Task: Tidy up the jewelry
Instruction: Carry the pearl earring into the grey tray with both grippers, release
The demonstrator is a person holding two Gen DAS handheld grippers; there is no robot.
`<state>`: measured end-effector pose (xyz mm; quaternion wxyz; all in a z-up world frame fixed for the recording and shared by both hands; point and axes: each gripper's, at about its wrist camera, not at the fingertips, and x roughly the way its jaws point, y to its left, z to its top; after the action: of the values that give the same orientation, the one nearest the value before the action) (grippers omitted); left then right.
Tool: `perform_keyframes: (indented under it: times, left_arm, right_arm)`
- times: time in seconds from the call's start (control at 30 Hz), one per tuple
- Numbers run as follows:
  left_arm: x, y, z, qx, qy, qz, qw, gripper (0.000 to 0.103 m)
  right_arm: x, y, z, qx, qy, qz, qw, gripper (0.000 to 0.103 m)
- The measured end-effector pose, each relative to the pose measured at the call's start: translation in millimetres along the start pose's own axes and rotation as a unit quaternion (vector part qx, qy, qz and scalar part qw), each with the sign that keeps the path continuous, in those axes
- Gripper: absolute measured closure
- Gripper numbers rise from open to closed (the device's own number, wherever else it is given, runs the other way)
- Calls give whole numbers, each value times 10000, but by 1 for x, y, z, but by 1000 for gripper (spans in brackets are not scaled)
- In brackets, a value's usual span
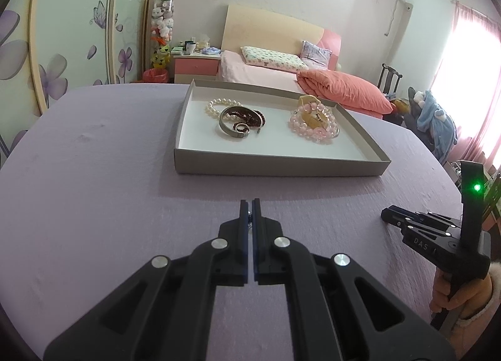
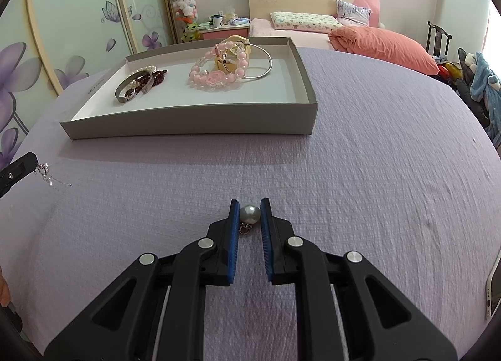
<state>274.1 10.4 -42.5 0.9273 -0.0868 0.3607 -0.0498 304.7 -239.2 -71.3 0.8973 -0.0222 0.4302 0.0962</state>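
the right gripper (image 2: 250, 215) is clenched on a grey pearl earring (image 2: 250, 214) low over the lilac tabletop (image 2: 375, 173), and the left gripper (image 1: 250, 204) pinches a small dangling pearl piece (image 2: 47, 174), likely both bound for the far grey tray (image 2: 188, 126), which already holds bracelets (image 2: 219, 66).

Between your right gripper's (image 2: 250, 204) ribbed blue pads (image 2: 232, 229): a glossy pearl earring (image 2: 250, 214); beneath, matt, crinkled lilac cloth (image 2: 360, 188).
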Motion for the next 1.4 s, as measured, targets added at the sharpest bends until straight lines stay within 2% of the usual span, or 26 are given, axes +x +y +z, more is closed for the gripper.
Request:
perform_keyframes:
  times: [0.43, 0.8, 1.07, 1.4]
  left_arm:
    - [-2, 0, -3, 22, -12, -14, 10000, 100]
    - [-15, -6, 5, 157, -208, 55, 9996, 100]
    - [-16, -16, 36, 348, -596, 150, 9975, 100]
    - [16, -16, 97, 385, -1033, 294, 9935, 100]
  right_arm:
    - [-1, 2, 0, -6, -52, -70, 10000, 89]
    - [-32, 6, 7, 6, -617, 52, 9981, 89]
    - [-53, 11, 37, 32, -1185, 133, 9929, 89]
    - [-32, 18, 94, 172, -1657, 128, 9859, 89]
